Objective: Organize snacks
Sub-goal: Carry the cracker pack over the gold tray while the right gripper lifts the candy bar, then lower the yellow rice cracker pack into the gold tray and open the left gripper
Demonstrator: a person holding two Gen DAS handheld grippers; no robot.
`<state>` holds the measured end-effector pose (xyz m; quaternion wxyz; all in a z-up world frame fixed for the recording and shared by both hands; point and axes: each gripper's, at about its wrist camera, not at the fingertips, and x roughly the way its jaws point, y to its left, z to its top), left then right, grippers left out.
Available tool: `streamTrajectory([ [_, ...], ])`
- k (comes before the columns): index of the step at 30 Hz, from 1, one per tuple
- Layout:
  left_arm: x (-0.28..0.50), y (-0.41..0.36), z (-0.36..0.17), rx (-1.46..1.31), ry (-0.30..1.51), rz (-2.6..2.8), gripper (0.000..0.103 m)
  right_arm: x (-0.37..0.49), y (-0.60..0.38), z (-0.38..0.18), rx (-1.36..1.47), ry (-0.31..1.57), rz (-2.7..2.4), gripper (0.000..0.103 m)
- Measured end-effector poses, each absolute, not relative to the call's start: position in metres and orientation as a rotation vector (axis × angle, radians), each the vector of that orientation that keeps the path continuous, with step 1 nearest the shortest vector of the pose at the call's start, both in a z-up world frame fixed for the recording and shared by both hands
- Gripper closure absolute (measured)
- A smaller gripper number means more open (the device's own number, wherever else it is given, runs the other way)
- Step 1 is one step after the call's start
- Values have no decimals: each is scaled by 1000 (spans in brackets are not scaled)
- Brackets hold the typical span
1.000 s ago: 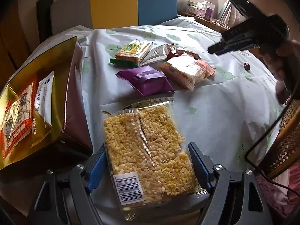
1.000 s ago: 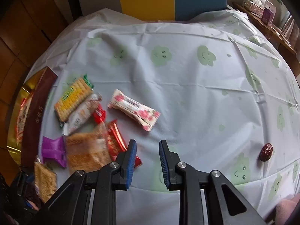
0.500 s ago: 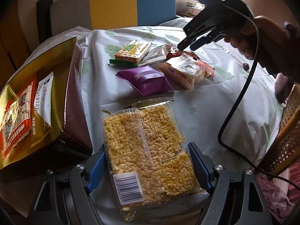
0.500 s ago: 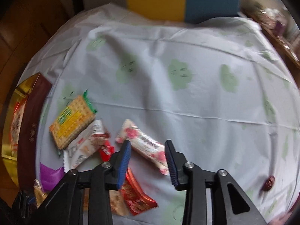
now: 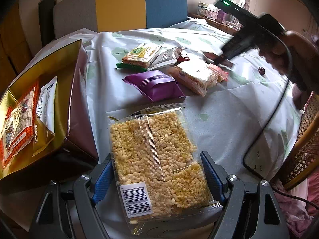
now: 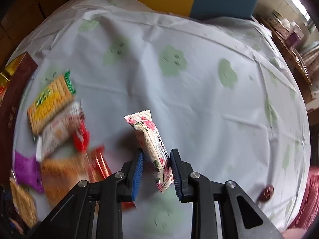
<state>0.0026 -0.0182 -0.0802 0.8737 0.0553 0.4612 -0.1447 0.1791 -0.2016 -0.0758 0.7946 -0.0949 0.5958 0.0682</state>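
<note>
My left gripper [image 5: 157, 171] is shut on a clear pack of puffed rice cake [image 5: 155, 159] and holds it over the table's near edge, beside the gold box [image 5: 39, 91]. My right gripper [image 6: 156, 169] is shut on a white rose-print snack bar [image 6: 153, 147], lifted above the cloth. It also shows in the left wrist view [image 5: 221, 59], blurred, over the snack pile. On the cloth lie a cracker pack [image 5: 141, 54], a purple pouch [image 5: 157, 84], a wafer pack [image 5: 194, 75] and red wrappers [image 6: 80, 136].
The gold box holds an orange packet [image 5: 18, 119] and a white one. A dark date [image 6: 266, 193] lies on the flower-print tablecloth [image 6: 199, 79] at the right. A wicker chair [image 5: 303, 151] stands right; a colour-block chair back [image 5: 119, 10] lies beyond. A cable hangs from the right gripper.
My right gripper has swung down over the snack pile, closed on the rose-print bar and raised it. My left gripper with the rice cake pack has stayed still.
</note>
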Motion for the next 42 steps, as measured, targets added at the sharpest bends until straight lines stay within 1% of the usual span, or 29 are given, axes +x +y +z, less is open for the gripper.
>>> streamTrajectory([
  [2,2,-18,-80,116,963,-302,22,169,-212,-82,-178,1319,135,75],
  [7,2,-19,-77,118,952,-303,25,156,-228,-84,-116,1286,130,74],
  [9,1,-19,-75,114,947,-310,28,154,-232,-86,-116,1285,132,73],
  [17,-2,-16,-54,60,911,-379,28,158,-248,-89,-92,1285,147,73],
  [19,-2,-11,-44,27,895,-380,28,156,-248,-92,-102,1281,146,73],
  [25,6,30,14,-129,779,-351,28,153,-240,-91,-133,1272,147,73],
  [29,32,75,33,-182,755,-191,28,151,-232,-90,-150,1271,143,73],
  [34,77,119,26,-247,819,-54,28,151,-229,-90,-149,1275,141,73],
  [37,104,133,20,-273,849,-47,28,150,-229,-90,-153,1273,143,73],
  [42,158,129,3,-222,897,-11,27,150,-230,-89,-151,1268,144,73],
])
